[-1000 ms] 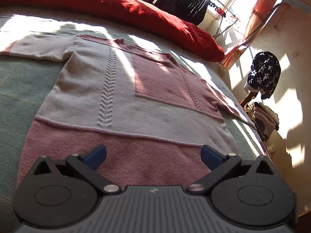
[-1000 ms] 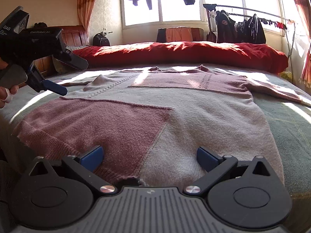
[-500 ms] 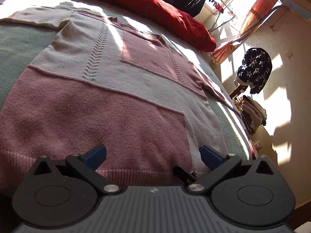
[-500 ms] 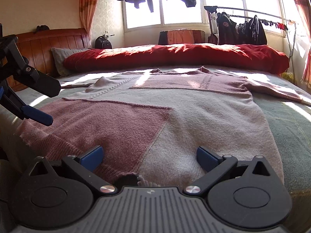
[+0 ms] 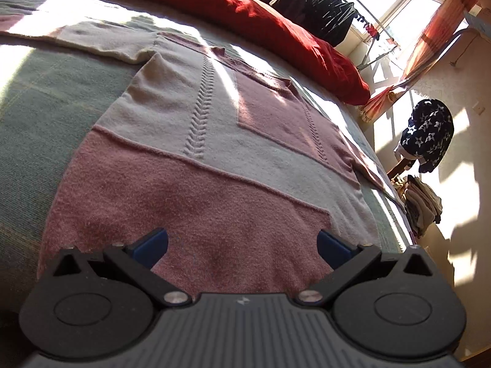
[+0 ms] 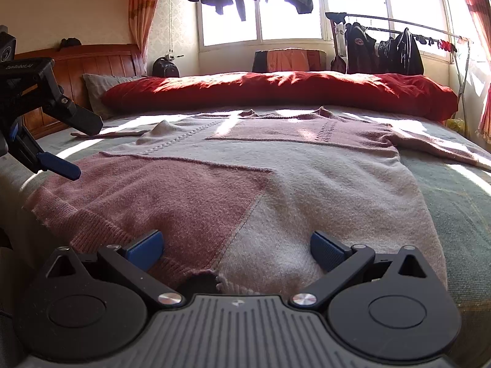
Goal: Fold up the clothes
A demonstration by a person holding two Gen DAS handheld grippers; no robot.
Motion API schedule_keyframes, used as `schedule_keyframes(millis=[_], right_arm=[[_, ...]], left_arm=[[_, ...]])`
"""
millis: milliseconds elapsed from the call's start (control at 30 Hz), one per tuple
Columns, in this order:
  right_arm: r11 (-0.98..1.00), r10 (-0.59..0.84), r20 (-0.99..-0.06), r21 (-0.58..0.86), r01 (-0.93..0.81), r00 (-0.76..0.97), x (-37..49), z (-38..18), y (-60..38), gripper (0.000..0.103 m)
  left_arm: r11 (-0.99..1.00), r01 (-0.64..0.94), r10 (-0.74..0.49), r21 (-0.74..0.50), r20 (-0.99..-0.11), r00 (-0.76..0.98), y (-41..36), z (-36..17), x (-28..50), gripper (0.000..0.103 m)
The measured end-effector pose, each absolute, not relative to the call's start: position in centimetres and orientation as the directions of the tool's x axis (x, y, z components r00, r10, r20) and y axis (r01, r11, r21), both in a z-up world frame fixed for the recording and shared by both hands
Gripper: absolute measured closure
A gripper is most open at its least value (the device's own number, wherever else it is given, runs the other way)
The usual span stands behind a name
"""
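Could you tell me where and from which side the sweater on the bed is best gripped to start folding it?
Probably the ribbed bottom hem of the sweater, from the near bed edge. It lies flat, hem nearest both open grippers: the right gripper toward the hem's middle, the left gripper nearer its left corner.

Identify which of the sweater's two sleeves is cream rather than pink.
The sleeve stretching toward the headboard side is cream. The opposite sleeve, toward the window-side clothes rack, is pink.

Light: I see hard sun through the window (image 6: 291, 24), blown white.
Shadows: sharp bands across the bed (image 5: 36, 116).
Edges: fisheye-bent, dark corners.
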State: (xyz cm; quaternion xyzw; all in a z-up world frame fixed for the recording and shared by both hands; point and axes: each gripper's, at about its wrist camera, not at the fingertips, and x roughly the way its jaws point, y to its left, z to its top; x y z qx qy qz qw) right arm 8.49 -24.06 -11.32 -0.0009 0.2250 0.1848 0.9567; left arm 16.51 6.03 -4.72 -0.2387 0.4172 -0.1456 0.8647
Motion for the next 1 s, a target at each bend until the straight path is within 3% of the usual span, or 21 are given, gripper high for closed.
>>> schedule_keyframes(millis=[233, 400, 567, 633, 1000], right_arm=[[0.930, 0.358, -0.428, 0.085, -0.357, 0.830, 8.4, -11.3, -24.1, 0.000], [0.931, 0.354, -0.428, 0.080, -0.356, 0.831, 8.5, -11.4, -24.0, 0.000], [0.931, 0.354, -0.429, 0.078, -0.356, 0.831, 8.5, -11.4, -24.0, 0.000], [0.930, 0.357, -0.427, 0.078, -0.359, 0.831, 8.5, -11.4, -24.1, 0.000], [0.940, 0.306, -0.445, 0.000, -0.342, 0.842, 7.9, -11.1, -23.0, 0.000]], left_arm=[[0.861, -0.093, -0.314, -0.500, -0.666, 0.677, 9.8, -4.8, 16.3, 0.001], [0.863, -0.061, -0.323, -0.501, -0.640, 0.698, 9.8, -3.6, 17.1, 0.001], [0.892, -0.122, -0.259, -0.434, -0.714, 0.650, 9.3, -5.3, 17.5, 0.001], [0.885, -0.124, -0.257, -0.448, -0.695, 0.671, 9.5, -4.9, 16.7, 0.001], [0.946, 0.171, -0.307, -0.277, -0.585, 0.750, 2.9, -0.7, 19.4, 0.001]])
